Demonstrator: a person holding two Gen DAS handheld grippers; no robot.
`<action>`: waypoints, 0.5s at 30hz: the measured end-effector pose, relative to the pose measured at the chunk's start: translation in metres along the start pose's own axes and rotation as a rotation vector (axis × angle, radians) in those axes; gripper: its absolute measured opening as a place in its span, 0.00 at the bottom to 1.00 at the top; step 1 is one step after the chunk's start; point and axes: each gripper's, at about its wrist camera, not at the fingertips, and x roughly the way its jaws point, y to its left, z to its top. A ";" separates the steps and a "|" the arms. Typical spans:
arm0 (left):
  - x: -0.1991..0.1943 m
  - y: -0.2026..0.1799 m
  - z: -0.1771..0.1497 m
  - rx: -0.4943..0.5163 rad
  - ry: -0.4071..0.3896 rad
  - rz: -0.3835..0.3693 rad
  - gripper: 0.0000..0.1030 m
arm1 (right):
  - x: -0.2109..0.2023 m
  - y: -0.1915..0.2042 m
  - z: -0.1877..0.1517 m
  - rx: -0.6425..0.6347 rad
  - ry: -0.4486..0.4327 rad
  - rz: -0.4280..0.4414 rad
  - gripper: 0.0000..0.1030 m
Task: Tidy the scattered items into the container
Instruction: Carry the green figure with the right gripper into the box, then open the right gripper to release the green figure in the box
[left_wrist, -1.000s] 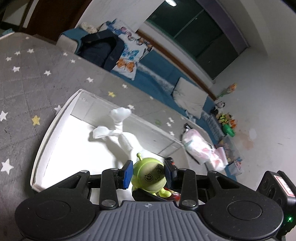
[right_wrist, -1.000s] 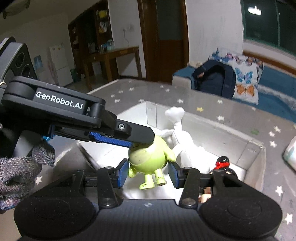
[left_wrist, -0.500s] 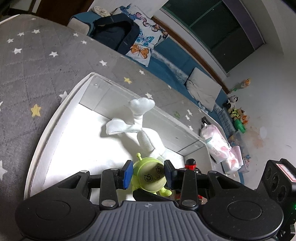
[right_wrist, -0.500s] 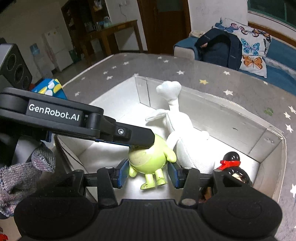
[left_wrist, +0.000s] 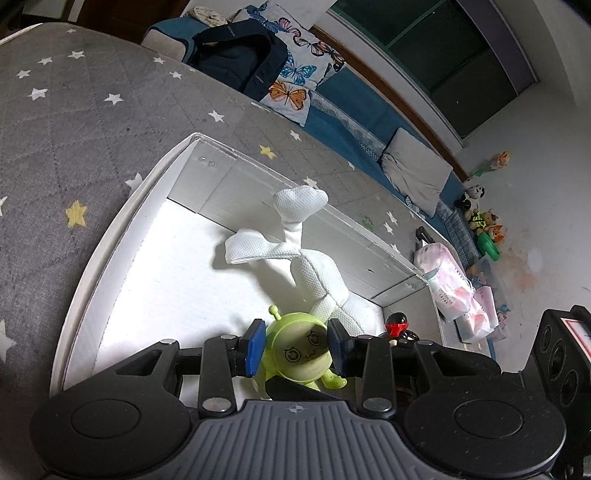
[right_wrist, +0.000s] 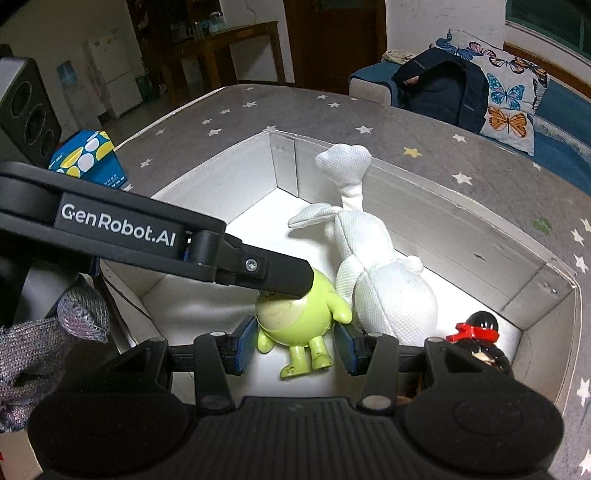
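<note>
Between both jaws, green toy (left_wrist: 300, 350).

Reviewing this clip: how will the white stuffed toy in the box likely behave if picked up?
The white stuffed toy is probably floppy: its thin neck and limbs sprawl against the box wall. The padded mesh fabric suggests it is light and easy to pinch, not slippery.

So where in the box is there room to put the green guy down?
The white box floor is bare between its left wall and the white plush toy. The corner by the plush toy and the black figure with the red band is crowded, where the green toy hangs.
</note>
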 end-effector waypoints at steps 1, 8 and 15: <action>0.000 0.000 0.000 0.001 -0.001 0.000 0.38 | 0.000 0.000 0.000 0.000 0.000 0.000 0.45; -0.001 0.000 0.000 0.006 -0.003 0.007 0.38 | -0.001 0.000 0.000 -0.001 -0.010 -0.010 0.48; -0.006 -0.002 0.000 0.008 -0.021 0.008 0.38 | -0.006 -0.001 -0.002 0.000 -0.029 -0.025 0.49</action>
